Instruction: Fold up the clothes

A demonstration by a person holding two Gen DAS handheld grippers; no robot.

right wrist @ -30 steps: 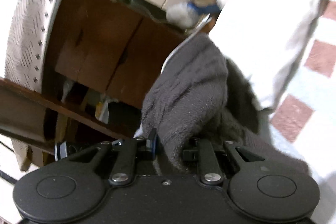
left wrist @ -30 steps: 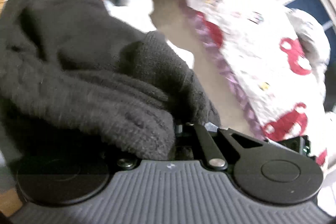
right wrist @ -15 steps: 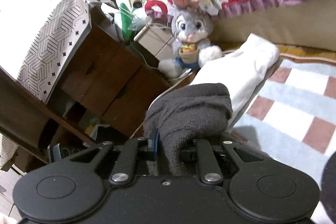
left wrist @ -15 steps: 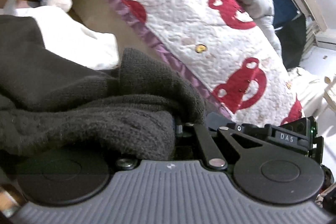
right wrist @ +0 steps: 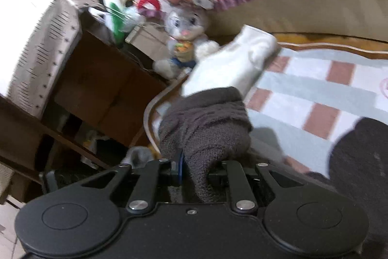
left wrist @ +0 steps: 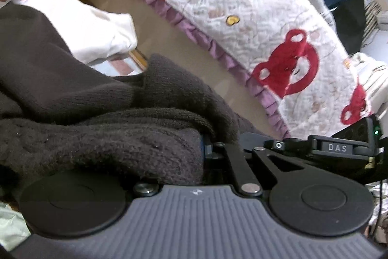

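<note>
Checked mat [right wrist: 315,98] carries a folded white garment [right wrist: 232,64] (already neat); both left gripper [left wrist: 206,149] and right gripper [right wrist: 194,169] clamp the bunched dark fleece garment [left wrist: 97,132], its fold unfinished.

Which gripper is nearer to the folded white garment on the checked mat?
Probably right, though it's close. The right gripper, clamping dark fleece, has the white garment just ahead; the left gripper sees it farther off.

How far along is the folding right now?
Done: a white garment lies folded on the checked mat. In hand: both the left gripper and right gripper are shut on the dark fleece garment, bunched. Left: flattening and folding it.
</note>
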